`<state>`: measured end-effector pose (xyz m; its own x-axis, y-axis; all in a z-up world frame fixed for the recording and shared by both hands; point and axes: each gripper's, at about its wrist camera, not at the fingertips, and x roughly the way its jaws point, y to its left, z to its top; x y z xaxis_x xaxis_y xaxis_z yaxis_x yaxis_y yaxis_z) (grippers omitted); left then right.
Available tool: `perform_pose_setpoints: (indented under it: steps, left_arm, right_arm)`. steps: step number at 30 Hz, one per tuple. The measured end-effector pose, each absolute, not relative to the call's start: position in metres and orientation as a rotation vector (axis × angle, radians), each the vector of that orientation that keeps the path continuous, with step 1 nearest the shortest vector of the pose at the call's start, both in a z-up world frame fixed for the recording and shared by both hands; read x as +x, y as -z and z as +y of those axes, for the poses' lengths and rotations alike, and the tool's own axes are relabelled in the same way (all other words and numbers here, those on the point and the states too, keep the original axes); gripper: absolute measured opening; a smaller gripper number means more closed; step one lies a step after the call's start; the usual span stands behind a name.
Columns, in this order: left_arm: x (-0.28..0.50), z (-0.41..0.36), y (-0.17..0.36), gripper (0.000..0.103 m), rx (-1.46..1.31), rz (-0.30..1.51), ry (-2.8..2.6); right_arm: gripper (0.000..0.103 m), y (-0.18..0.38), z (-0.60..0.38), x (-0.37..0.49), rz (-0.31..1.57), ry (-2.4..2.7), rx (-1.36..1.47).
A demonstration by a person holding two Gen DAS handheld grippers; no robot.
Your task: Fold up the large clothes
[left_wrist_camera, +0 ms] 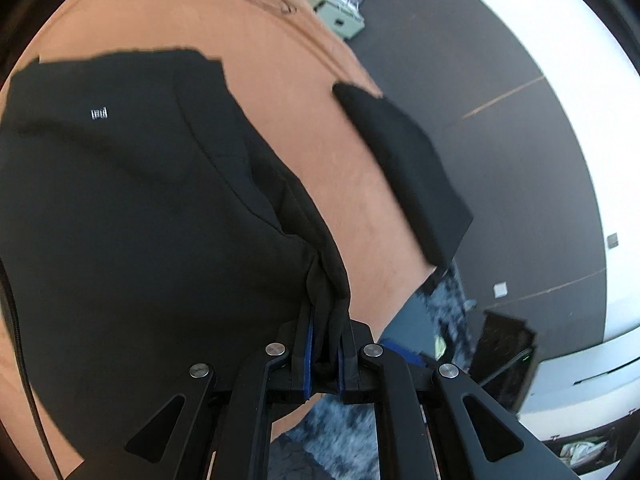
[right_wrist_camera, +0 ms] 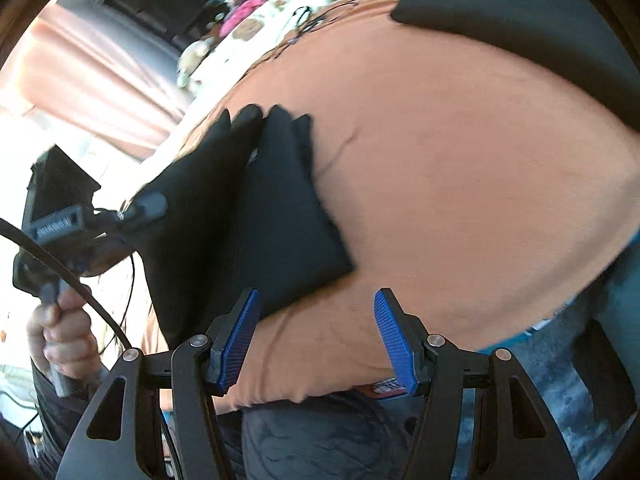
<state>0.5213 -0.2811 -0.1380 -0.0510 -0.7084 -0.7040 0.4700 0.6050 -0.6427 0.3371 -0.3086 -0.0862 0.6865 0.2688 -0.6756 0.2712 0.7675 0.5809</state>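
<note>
A large black garment (left_wrist_camera: pixel 132 220) lies spread on an orange sheet (left_wrist_camera: pixel 288 92). My left gripper (left_wrist_camera: pixel 326 320) is shut on a bunched fold at the garment's right edge, and the cloth rises between its blue pads. A separate black piece (left_wrist_camera: pixel 400 168) lies at the sheet's right edge, partly over the side. In the right wrist view my right gripper (right_wrist_camera: pixel 316 296) stands open above the bare orange sheet (right_wrist_camera: pixel 460 180), nothing between its blue pads (right_wrist_camera: pixel 240 336). The lifted black garment (right_wrist_camera: pixel 260 216) hangs just left of it. The other black piece (right_wrist_camera: pixel 520 12) sits far at the top right.
A hand (right_wrist_camera: pixel 64 328) holds the left tool's housing (right_wrist_camera: pixel 56 220), with a black cable (right_wrist_camera: pixel 80 280) crossing it. A blue-grey shaggy rug (left_wrist_camera: pixel 340 452) lies below the sheet's edge. Patterned bedding and toys (right_wrist_camera: pixel 248 32) pile at the far side. A cardboard box (left_wrist_camera: pixel 340 20) stands beyond.
</note>
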Motion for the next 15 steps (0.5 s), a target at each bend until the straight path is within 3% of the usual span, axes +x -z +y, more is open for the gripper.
perform_pose_setpoints:
  steps: [2, 3, 4, 5, 7, 10, 15]
  left_arm:
    - [0.517, -0.288, 0.147, 0.01, -0.212, 1.322, 0.988]
    - [0.515, -0.292, 0.148, 0.015, -0.209, 1.327, 0.992]
    - [0.515, -0.292, 0.149, 0.024, -0.219, 1.332, 1.002]
    - [0.517, -0.291, 0.15, 0.029, -0.245, 1.338, 1.015]
    - [0.519, -0.29, 0.146, 0.049, -0.287, 1.346, 1.034]
    - [0.519, -0.277, 0.132, 0.07, -0.313, 1.295, 1.018]
    - [0.534, -0.226, 0.119, 0.071, -0.364, 1.23, 0.909]
  right_arm:
    - [0.058, 0.084, -0.302, 0.327, 0.828, 0.009, 0.729]
    - [0.058, 0.084, -0.305, 0.327, 0.823, 0.007, 0.738]
    - [0.058, 0.08, -0.302, 0.324, 0.82, 0.001, 0.743]
    - [0.063, 0.077, -0.3, 0.326, 0.814, -0.009, 0.749]
    - [0.073, 0.074, -0.3, 0.323, 0.797, -0.037, 0.753]
    - [0.074, 0.071, -0.3, 0.326, 0.772, -0.098, 0.756]
    - [0.074, 0.066, -0.288, 0.353, 0.753, -0.19, 0.747]
